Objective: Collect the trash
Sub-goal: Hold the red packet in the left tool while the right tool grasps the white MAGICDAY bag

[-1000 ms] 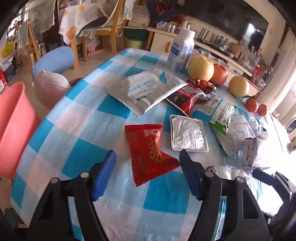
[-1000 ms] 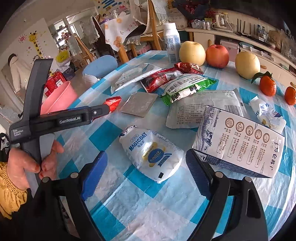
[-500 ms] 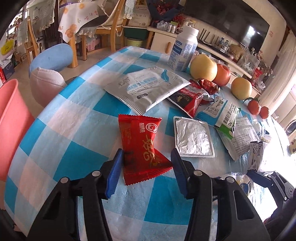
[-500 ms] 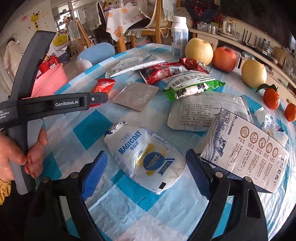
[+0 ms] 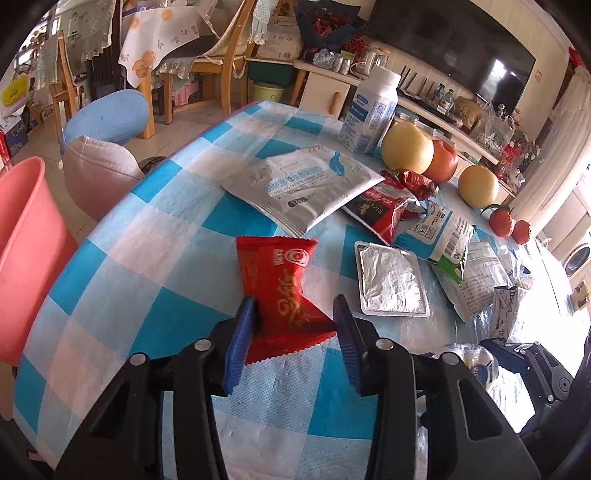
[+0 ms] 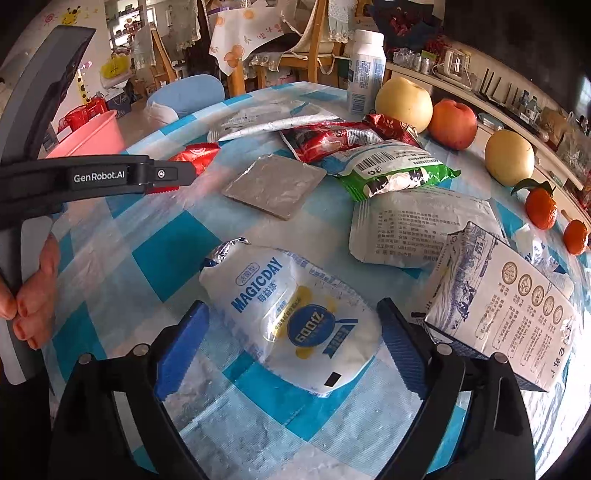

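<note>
**A sunlit living and dining room**

We see a round tabletop [image 5: 147,258] under a blue and white checked cloth. Beyond it stand wooden chairs [image 5: 218,62] draped with lace and a cloth printed with oranges [image 5: 159,40]. A blue cushioned stool [image 5: 107,118] and a pale pink one [image 5: 99,173] sit on the tiled floor [image 5: 207,110]. Along the far wall we find a cream sideboard [image 5: 325,92] crowded with small bottles, and a dark television [image 5: 454,51] above it. Bright daylight floods in from the right, washing out that edge of the tabletop. A giraffe sticker [image 6: 70,18] decorates a white wall.
</note>
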{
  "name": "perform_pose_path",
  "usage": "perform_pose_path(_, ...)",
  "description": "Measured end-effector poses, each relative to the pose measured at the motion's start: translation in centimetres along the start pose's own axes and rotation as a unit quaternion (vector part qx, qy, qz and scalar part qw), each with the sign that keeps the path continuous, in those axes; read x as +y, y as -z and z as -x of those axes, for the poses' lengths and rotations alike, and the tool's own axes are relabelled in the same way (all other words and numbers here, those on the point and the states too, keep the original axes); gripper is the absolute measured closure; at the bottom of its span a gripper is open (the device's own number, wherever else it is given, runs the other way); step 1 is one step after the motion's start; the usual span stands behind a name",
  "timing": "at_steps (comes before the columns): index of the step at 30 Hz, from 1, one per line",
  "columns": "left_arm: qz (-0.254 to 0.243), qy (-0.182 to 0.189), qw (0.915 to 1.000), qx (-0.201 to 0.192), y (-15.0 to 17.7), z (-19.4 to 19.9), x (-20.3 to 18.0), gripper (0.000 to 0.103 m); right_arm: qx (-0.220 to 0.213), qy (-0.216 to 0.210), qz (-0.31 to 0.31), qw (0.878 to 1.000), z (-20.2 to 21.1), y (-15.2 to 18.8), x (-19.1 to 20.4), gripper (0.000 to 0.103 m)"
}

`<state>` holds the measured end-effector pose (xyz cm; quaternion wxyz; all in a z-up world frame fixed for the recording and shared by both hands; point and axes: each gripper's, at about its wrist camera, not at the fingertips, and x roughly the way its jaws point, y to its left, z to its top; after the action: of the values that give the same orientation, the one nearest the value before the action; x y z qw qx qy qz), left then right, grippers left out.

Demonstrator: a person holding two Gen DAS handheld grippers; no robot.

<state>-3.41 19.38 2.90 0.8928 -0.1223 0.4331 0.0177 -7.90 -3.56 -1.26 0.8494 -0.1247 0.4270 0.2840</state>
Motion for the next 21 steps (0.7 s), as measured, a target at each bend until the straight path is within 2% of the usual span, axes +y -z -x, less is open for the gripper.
perform_pose_path(5, 0.002, 0.009, 1.0, 0.002, 0.0, 0.4, 0.5, 0.061, 0.001, 0.003, -0.003, 1.0, -0.1, -0.1, 0.2, 0.012)
perform_pose_path(12, 0.007, 0.022, 0.9997, 0.008, -0.1, 0.4, 1.2, 0.061, -0.008, 0.011, -0.011, 1.0, 0.0, -0.3, 0.3, 0.031)
perform_pose_path(21, 0.021, 0.039, 0.999, 0.009, -0.3, 0.9, 2.1, 0.061, -0.012, 0.016, -0.018, 1.0, 0.1, -0.2, 0.2, 0.032)
